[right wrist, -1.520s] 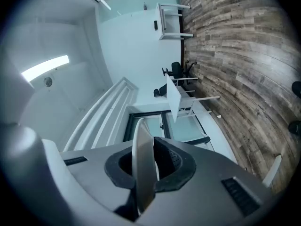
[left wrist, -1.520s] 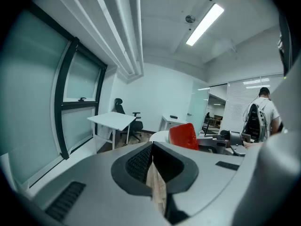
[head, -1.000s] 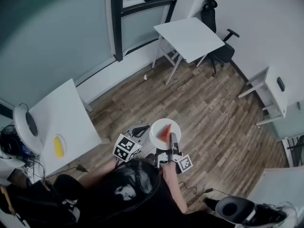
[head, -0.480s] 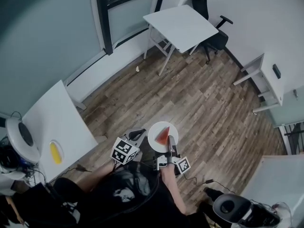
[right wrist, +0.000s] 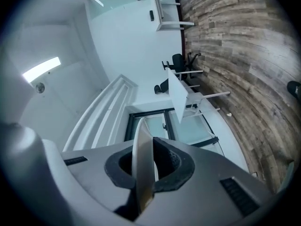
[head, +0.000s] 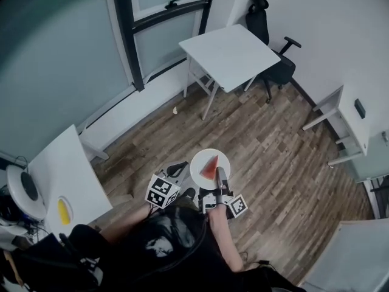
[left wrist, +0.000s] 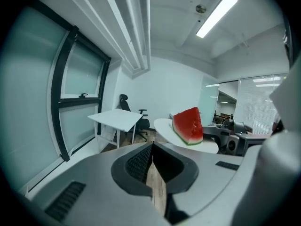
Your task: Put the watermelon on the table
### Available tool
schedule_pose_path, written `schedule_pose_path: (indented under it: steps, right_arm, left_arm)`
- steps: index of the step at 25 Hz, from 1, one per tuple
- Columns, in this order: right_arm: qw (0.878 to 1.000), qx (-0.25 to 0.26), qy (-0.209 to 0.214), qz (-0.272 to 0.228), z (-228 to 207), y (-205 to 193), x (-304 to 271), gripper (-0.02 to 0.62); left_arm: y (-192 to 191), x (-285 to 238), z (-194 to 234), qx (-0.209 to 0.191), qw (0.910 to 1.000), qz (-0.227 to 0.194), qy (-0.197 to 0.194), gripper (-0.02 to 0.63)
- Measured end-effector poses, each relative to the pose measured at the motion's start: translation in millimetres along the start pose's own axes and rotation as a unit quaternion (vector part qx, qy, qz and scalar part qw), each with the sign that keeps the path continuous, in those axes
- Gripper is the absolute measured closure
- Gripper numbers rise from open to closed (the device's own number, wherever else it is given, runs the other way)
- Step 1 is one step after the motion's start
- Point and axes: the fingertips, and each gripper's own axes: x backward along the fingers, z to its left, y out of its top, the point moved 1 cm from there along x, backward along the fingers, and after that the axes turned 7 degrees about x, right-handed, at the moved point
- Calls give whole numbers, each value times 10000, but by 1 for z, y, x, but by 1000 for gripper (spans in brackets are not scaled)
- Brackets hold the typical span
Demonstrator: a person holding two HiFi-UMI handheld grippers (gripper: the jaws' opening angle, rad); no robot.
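The right gripper [head: 220, 173] is pinching the near edge of a round white plate [head: 199, 163], jaws pressed onto the rim. A red watermelon wedge with a green rind [head: 210, 168] is sitting on that plate, close to the pinched edge, and the plate is hanging over the wood-plank floor [head: 273, 145] (not on any table yet). The left gripper [head: 179, 168] is hovering just beside the plate, jaws pressed together with nothing between them.

I am reading this as the carry step. The next move is calling for a level plate all the way to the white square table [head: 234, 50] by the window, well apart from here, then a flat set-down inside its edges.

Writing: none is showing readable, only black-and-white square markers on the gripper cubes [head: 161, 191].
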Motion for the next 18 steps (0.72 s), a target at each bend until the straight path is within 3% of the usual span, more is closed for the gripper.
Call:
schedule_pose_path:
  steps: [4, 9, 18]
  right_arm:
    - [9998, -126, 114, 70, 1, 32, -32, 572]
    - [9989, -429, -124, 138, -23, 51, -44, 572]
    - [9985, -457, -192, -231, -38, 106, -100, 572]
  left_arm:
    - [25, -38, -3, 22, 9997, -137, 216, 600]
    - [20, -73, 5, 359, 9986, 254, 284, 600]
    - [60, -142, 56, 463, 9979, 176, 420, 600]
